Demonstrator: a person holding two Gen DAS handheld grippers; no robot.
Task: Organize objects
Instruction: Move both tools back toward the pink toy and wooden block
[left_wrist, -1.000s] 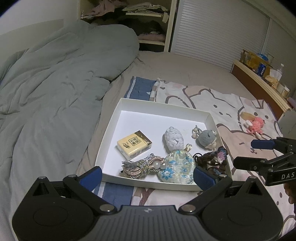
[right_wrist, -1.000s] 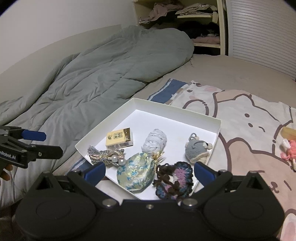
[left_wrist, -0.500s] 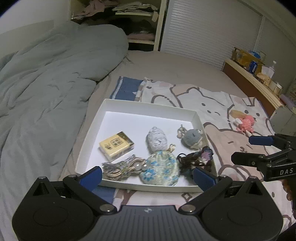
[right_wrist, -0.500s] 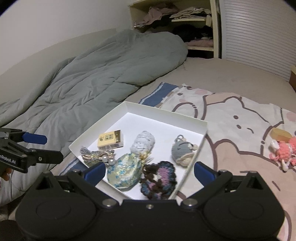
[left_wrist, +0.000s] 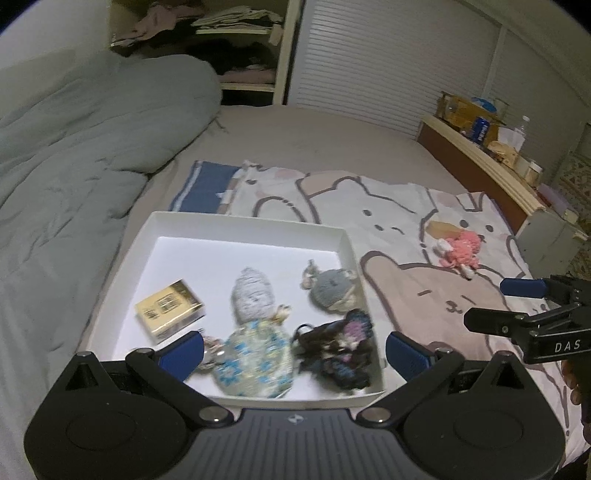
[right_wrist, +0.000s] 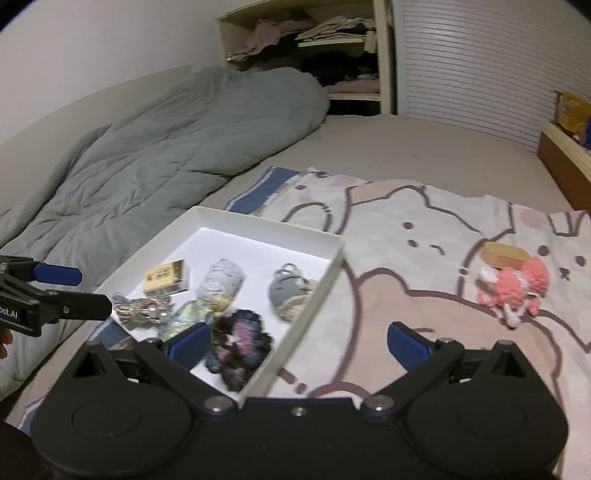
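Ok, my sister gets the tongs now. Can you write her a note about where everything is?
Left tongs: open, holding nothing, over the near edge of the white box.
Right tongs: open, holding nothing, over the box's near right corner.
In the box already: gold packet, grey knit pouch, grey plush, floral pouch, dark crochet piece, tassel.
Left to do: pink crochet toy and tan block lie on the cat blanket, outside the box.
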